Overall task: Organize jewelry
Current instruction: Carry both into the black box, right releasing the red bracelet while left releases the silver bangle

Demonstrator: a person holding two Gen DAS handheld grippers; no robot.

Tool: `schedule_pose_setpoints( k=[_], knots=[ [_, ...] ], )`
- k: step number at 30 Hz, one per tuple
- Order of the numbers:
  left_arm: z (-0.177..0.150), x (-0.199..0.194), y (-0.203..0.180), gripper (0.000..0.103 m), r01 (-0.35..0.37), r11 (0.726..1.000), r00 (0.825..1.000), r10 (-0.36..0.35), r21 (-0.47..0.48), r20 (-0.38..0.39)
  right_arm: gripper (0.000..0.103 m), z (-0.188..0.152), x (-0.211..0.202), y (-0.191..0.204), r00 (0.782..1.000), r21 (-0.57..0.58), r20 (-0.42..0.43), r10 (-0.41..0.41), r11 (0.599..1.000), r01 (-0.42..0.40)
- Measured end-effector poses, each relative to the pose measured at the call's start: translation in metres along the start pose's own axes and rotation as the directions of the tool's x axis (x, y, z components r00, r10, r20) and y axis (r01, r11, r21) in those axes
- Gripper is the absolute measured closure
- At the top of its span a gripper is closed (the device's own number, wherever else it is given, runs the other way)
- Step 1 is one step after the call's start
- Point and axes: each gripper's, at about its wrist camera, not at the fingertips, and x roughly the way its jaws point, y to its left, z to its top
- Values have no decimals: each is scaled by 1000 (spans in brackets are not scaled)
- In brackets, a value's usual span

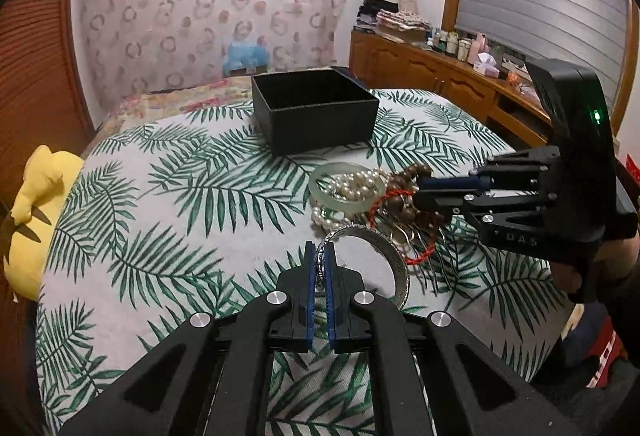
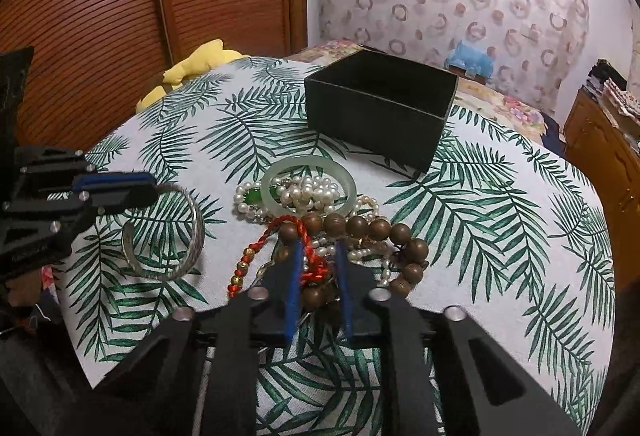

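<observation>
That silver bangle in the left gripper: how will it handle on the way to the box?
The silver bangle looks rigid, so it should hold shape. The left gripper pinches only its thin rim, so it may pivot or slip. Being round, it would probably roll if dropped on the tablecloth.

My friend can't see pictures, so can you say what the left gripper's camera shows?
The left gripper pinches a silver bangle on a leaf-print tablecloth. Beyond it lies a pile with a pale green bangle and pearls, where the right gripper reaches in. An open black box sits farther back.
</observation>
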Motion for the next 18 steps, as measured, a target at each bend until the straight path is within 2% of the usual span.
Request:
schedule_pose_setpoints(
  k=[9,18],
  knots=[
    [8,0,6,100,-10,1000,1000,10,-9,19,95,10,-28,1,996,-3,92,-7,1000,7],
    [34,1,12,100,-24,1000,998,24,-2,63,95,50,-42,-12,987,-25,160,-33,999,37]
  ],
)
